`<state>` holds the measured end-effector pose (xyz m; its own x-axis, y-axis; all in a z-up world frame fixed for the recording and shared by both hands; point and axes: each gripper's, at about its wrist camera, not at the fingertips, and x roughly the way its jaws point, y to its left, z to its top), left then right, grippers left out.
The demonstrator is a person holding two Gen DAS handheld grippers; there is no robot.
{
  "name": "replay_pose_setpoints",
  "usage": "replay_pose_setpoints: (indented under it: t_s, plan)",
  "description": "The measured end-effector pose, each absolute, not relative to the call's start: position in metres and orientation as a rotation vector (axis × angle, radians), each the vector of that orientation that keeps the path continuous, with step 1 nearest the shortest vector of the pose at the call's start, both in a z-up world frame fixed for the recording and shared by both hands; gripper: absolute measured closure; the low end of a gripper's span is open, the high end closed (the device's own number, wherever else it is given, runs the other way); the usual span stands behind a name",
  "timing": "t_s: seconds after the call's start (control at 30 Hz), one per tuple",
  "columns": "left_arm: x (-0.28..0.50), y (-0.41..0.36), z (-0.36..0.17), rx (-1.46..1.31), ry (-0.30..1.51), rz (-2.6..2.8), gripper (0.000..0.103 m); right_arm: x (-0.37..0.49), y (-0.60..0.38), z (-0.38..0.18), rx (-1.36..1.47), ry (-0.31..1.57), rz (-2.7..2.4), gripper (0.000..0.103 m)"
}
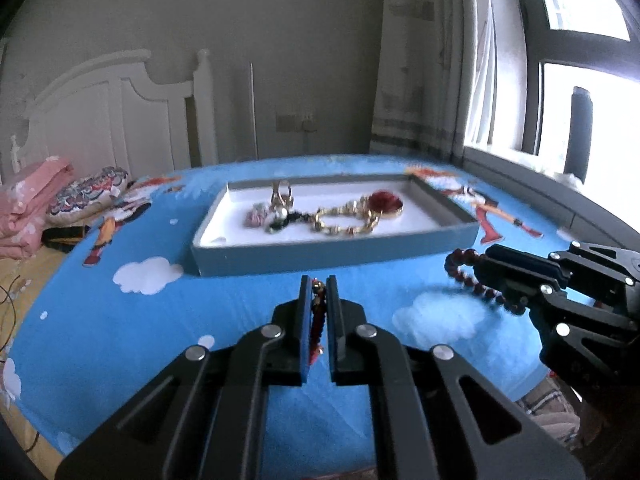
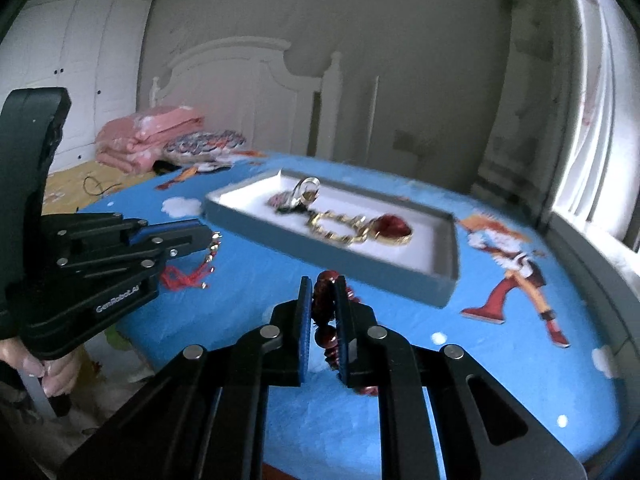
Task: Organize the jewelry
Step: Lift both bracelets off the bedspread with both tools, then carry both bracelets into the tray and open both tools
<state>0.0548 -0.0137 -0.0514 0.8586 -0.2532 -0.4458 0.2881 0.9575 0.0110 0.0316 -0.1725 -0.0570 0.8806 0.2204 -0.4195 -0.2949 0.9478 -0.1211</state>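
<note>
- Both grippers are loaded — left gripper [image 1: 319, 300] pinches a red tasselled charm [image 1: 317, 320], right gripper [image 2: 323, 300] a dark-red bead bracelet [image 2: 326, 312].
- Next, I'd guess: carry each over the tray [image 1: 336, 254] wall, beside the gold necklace [image 1: 352, 216] — then release.

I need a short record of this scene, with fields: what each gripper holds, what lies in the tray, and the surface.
left gripper: shut on a red cord bracelet with gold beads, held above the cloth
right gripper: shut on a dark red bead bracelet, also off the cloth
tray: grey, shallow, white inside, beyond both grippers
in tray: gold chain necklace with red heart pendant, a gold ring, some small blurred pieces
surface: blue cartoon cloth
</note>
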Motion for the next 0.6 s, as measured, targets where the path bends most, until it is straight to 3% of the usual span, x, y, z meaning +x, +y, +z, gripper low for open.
replay_pose_setpoints:
  t_s: [0.6]
  plan:
    - [0.042, -0.013, -0.031, 0.062, 0.417, -0.263, 0.096, 0.023, -0.178, -0.029, -0.139, 0.371, 0.231, 0.091]
